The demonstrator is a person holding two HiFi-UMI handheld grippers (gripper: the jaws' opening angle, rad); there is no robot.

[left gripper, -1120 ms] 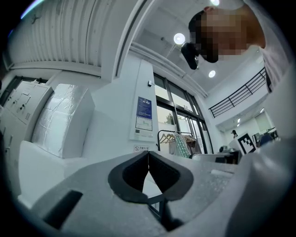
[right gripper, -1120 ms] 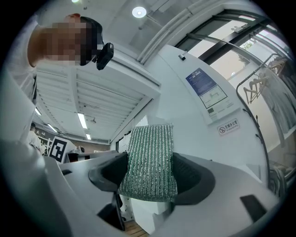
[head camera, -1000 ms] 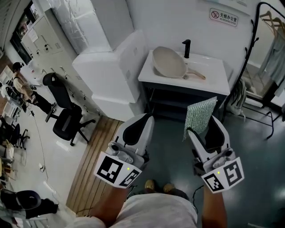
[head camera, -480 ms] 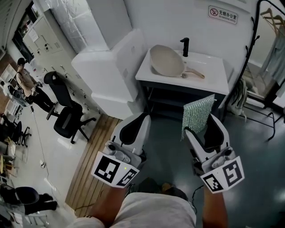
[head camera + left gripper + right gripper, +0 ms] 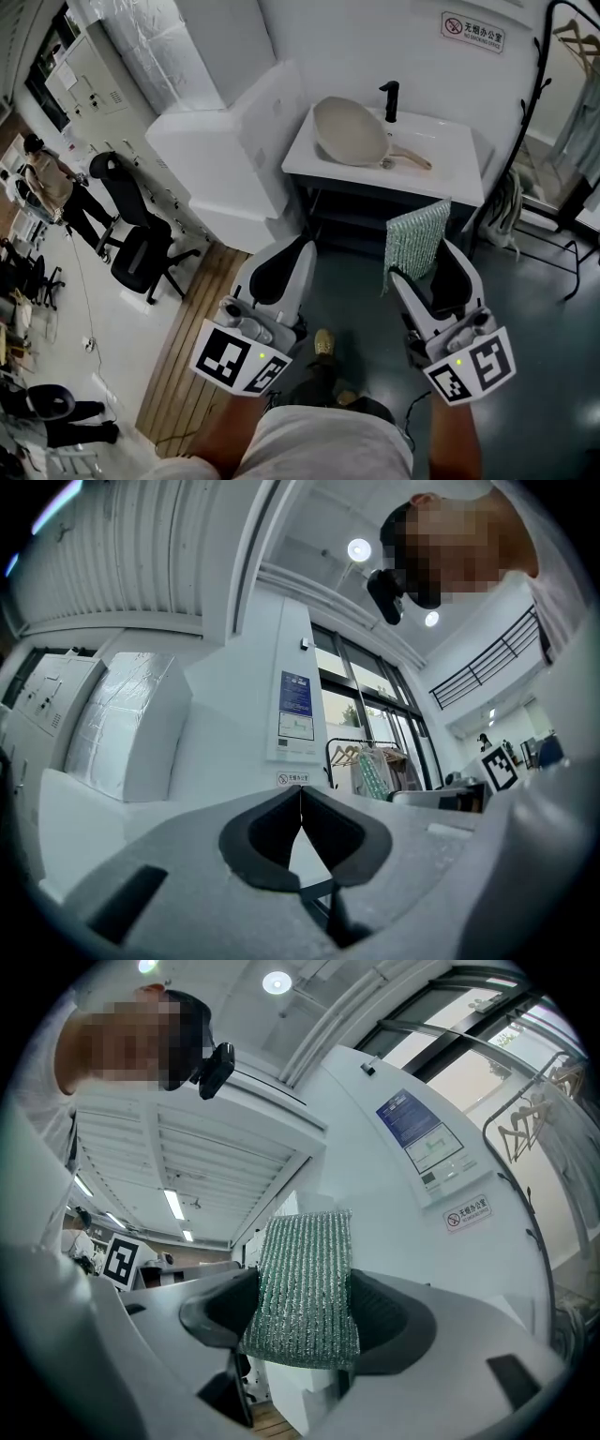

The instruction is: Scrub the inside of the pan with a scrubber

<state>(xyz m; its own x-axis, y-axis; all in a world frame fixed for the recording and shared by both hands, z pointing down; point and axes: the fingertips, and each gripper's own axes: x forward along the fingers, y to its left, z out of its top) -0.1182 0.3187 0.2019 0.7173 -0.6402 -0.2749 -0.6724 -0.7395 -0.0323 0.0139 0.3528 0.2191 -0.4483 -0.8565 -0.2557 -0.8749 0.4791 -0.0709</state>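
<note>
Pan [image 5: 350,131], head view: it lies on the white surface [image 5: 441,155] by the far wall, its pale inside turned towards me and its handle pointing right. A black tap [image 5: 391,99] stands just behind it. Both tools are well short of the surface, over the dark floor [image 5: 534,375]. My left tool [image 5: 302,248] is at lower left with its marker cube nearest me, and it carries nothing. My right tool [image 5: 419,272] is at lower right, and the green scrubber [image 5: 417,239] stands upright out of its tips. An office chair [image 5: 141,248] stands far to the left.

Left tool view: the left tool [image 5: 300,808] has its dark pads pressed together along one thin line, with nothing between them. Beyond the pads I see a white wall with a poster [image 5: 295,719], a small sign [image 5: 296,778] and a clothes rack [image 5: 361,761].

Right tool view: the right tool [image 5: 305,1314] is clamped on the scrubber [image 5: 305,1260]. Its ribbed green face fills the gap, one pad against each side, and its top edge rises above the pads. The same poster [image 5: 422,1138] and sign [image 5: 467,1213] show on the wall to the right. The pan is not seen in either tool view.
</note>
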